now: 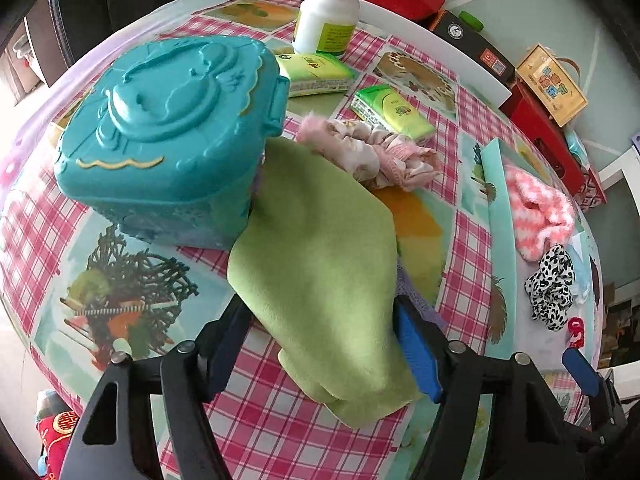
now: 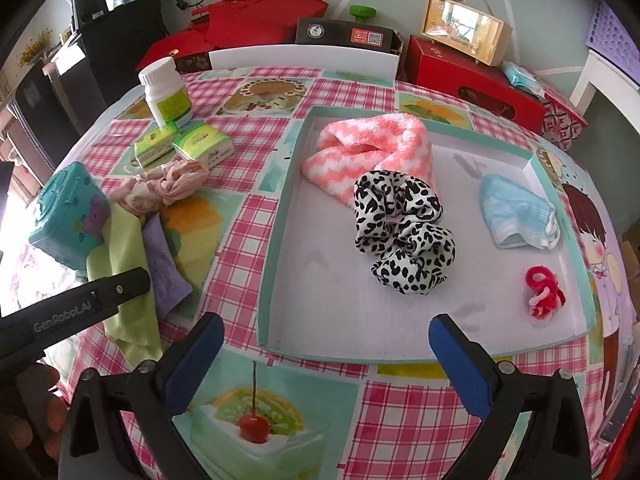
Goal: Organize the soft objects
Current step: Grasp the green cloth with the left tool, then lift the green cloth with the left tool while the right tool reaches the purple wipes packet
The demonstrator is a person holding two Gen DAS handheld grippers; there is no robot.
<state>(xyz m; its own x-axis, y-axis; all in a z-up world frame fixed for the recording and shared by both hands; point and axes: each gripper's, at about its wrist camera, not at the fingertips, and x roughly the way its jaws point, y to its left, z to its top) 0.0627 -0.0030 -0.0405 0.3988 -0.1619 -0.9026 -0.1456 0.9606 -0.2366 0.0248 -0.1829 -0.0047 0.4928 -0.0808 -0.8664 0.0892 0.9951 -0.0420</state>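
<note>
A green cloth (image 1: pixel 320 240) lies on the checked table, partly under a teal box (image 1: pixel 168 132) and over a purple cloth (image 2: pixel 164 264). My left gripper (image 1: pixel 320 308) points down at the green cloth, one finger on each side of its near end, and the cloth looks flat and unpinched. A crumpled pink floral cloth (image 1: pixel 372 152) lies just beyond. My right gripper (image 2: pixel 326 320) hangs open and empty over the near wall of a shallow tray (image 2: pixel 280 240). In the tray lie a pink-white fuzzy sock (image 2: pixel 368 140), a leopard scrunchie (image 2: pixel 400 228), a blue mask (image 2: pixel 516 212) and a red hair tie (image 2: pixel 544 292).
A white bottle (image 1: pixel 328 12) and two green tissue packs (image 1: pixel 316 74) stand at the table's far side. Red boxes (image 2: pixel 472 76) and a small wooden case (image 2: pixel 464 28) line the back right edge. A hand (image 2: pixel 36 412) holds the left gripper at the lower left.
</note>
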